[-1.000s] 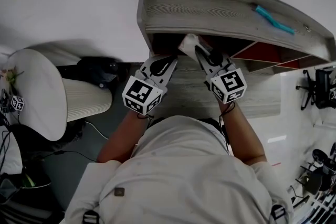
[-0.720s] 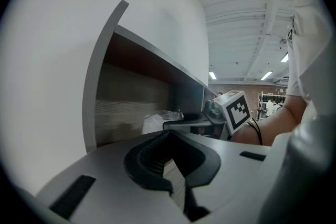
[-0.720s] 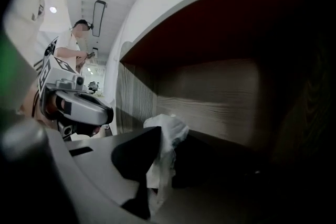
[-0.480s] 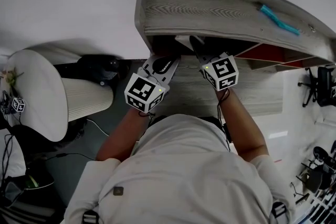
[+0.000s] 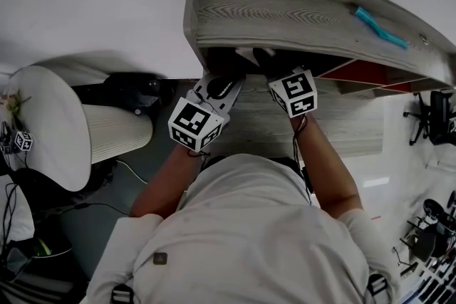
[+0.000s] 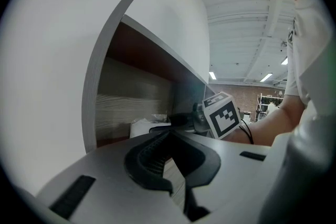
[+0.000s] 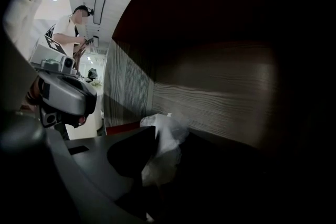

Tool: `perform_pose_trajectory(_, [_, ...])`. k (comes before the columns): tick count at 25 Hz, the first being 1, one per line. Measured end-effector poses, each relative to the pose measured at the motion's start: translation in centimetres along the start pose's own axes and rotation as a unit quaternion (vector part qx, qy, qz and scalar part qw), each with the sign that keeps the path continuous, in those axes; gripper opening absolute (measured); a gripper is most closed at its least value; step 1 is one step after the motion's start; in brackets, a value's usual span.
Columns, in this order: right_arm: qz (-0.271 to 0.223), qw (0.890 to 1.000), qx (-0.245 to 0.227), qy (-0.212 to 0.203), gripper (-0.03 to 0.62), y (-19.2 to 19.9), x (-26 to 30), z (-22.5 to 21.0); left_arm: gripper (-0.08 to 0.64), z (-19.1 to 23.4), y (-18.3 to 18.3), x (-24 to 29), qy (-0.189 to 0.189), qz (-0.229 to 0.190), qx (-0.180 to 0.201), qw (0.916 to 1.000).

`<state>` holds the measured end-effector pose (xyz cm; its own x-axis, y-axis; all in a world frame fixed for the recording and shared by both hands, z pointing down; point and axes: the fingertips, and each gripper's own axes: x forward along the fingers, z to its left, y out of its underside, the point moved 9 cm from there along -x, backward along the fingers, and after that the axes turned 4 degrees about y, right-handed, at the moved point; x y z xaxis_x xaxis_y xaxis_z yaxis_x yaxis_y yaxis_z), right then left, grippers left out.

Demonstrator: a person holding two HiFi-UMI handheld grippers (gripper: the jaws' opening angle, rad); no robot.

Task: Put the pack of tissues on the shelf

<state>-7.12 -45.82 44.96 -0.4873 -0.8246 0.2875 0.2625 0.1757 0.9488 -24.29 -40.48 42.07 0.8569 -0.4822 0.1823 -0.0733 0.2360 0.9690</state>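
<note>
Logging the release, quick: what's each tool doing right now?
Left tool: closed, empty.
Right tool: jaws just opened; the pack of tissues sits between them on the shelf, apparently not gripped.

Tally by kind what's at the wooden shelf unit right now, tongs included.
Pack of tissues: 1
Teal item on top: 1
Tongs: 2, left tongs shut and empty, right tongs just opening around the tissues
Total: 4
</note>
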Motion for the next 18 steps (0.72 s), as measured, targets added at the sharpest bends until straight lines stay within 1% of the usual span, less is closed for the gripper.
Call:
perform_pose_trajectory(3, [0.0,1.0,0.001,0.007,0.189,0.0,-0.2,-0.1,0.014,-0.2,0.0,-0.1,0.001,-0.001,-0.002,1.0])
perform_pose_trajectory(8, [-0.006,1.0,-0.002,0.014,0.243,-0.6,-1.1,-0.3,0.014,-0.6,0.0,-0.4,-0.002,-0.005,-0.004,1.0])
perform_pose_trajectory(18, [-0.027,0.999,-0.008,0.023,0.25,-1.4,-3.8,-1.0,0.014,-2.2,-0.4,-0.8,-0.014,-0.015,-0.003,0.9998])
